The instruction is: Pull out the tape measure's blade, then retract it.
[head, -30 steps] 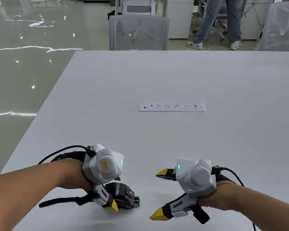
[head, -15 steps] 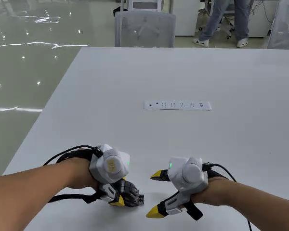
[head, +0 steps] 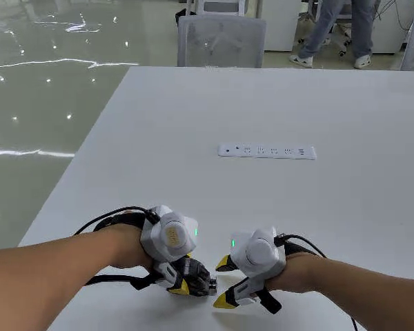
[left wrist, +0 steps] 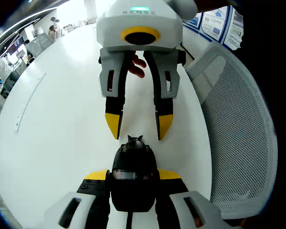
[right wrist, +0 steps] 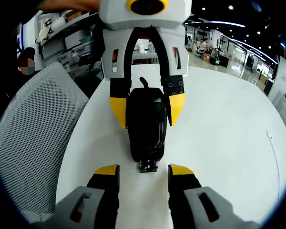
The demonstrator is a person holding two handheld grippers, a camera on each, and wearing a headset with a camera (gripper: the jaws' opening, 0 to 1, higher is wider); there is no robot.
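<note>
Two grippers face each other, tip to tip, near the front edge of the white table [head: 193, 124]. The left gripper [left wrist: 133, 174] is clamped on the black tape measure [left wrist: 132, 183] — its yellow-tipped jaws press on both sides of the case. In the right gripper view the tape measure lies lengthwise, with its small metal tip [right wrist: 148, 166] pointing toward the right gripper [right wrist: 144, 171]. This gripper has its jaws apart; the metal tip is just at the gap between them, and I cannot tell if it touches either jaw. In the head view the two grippers are very near to each other, with the tape measure between them. Farther on the table lies a white power strip [head: 267, 151] — well apart from the hands — and a grey mesh chair [head: 221, 40] stands behind the far edge
</note>
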